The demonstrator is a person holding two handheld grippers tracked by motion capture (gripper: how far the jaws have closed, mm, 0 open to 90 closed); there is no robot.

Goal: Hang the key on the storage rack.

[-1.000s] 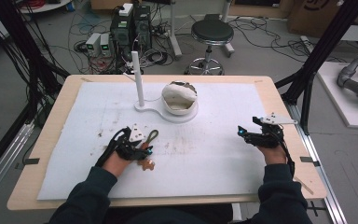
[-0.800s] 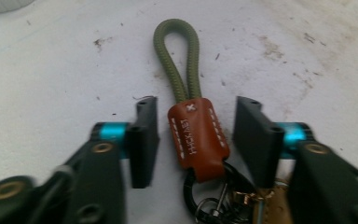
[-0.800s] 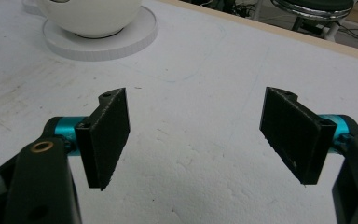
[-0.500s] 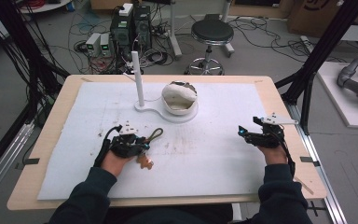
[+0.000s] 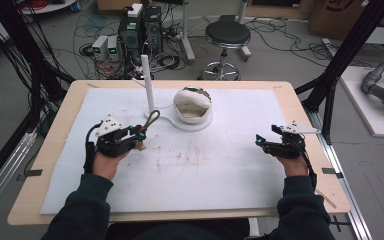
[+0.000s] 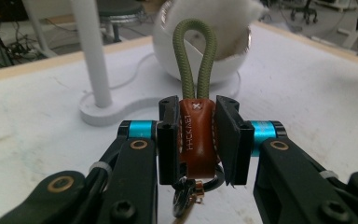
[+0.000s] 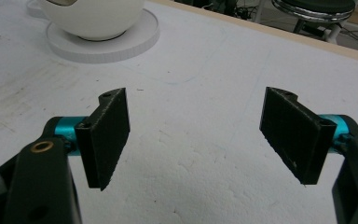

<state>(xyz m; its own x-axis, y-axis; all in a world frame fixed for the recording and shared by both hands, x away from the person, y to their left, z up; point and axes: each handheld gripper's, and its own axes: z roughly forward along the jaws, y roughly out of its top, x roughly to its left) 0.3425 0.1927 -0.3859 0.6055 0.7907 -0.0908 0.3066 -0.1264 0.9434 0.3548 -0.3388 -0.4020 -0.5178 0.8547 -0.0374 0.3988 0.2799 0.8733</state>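
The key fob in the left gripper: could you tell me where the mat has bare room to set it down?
The widest bare patch of the mat lies between the left gripper and the right gripper, on the person's side of the bowl. It is crowded near the white post and the bowl's base.

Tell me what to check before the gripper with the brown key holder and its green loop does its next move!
1. Is the key holder gripped? Ok: the left gripper has just been closing, and its pads now press both sides of the brown leather.
2. Is the green loop free? Ok: it sticks up above the jaws, touching nothing.
3. Is the white post upright and bare? Ok, seen from the high view.
4. Is the metal ring under the leather hanging loose? Cannot tell: it is partly hidden.
5. Is the right gripper out of the way? Ok: open, holding nothing, off to the side.
6. Is the white bowl steady on its base? Ok.
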